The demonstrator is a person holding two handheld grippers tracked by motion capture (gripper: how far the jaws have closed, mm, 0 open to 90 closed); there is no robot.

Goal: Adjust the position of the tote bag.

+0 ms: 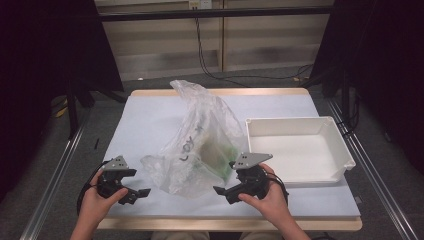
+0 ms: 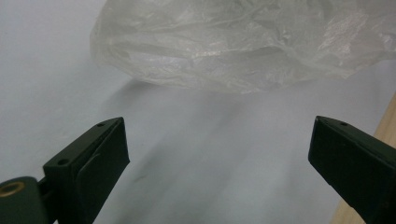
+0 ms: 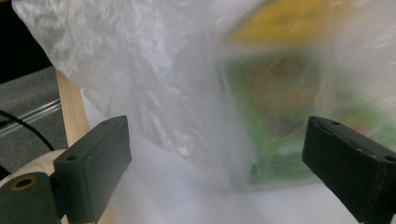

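A crumpled clear plastic bag [image 1: 200,145] is seen at the centre of the high view, standing on the white table [image 1: 145,120], with a green package [image 3: 275,116] inside. A white tray [image 1: 300,150] lies just right of it. The left gripper [image 1: 135,192] at lower left and the right gripper [image 1: 225,192] at lower centre are both held wide open, nothing gripped.

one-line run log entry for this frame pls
left gripper: open, empty, near bag | right gripper: open, empty, facing bag | bag: on table, green box inside | tray: empty
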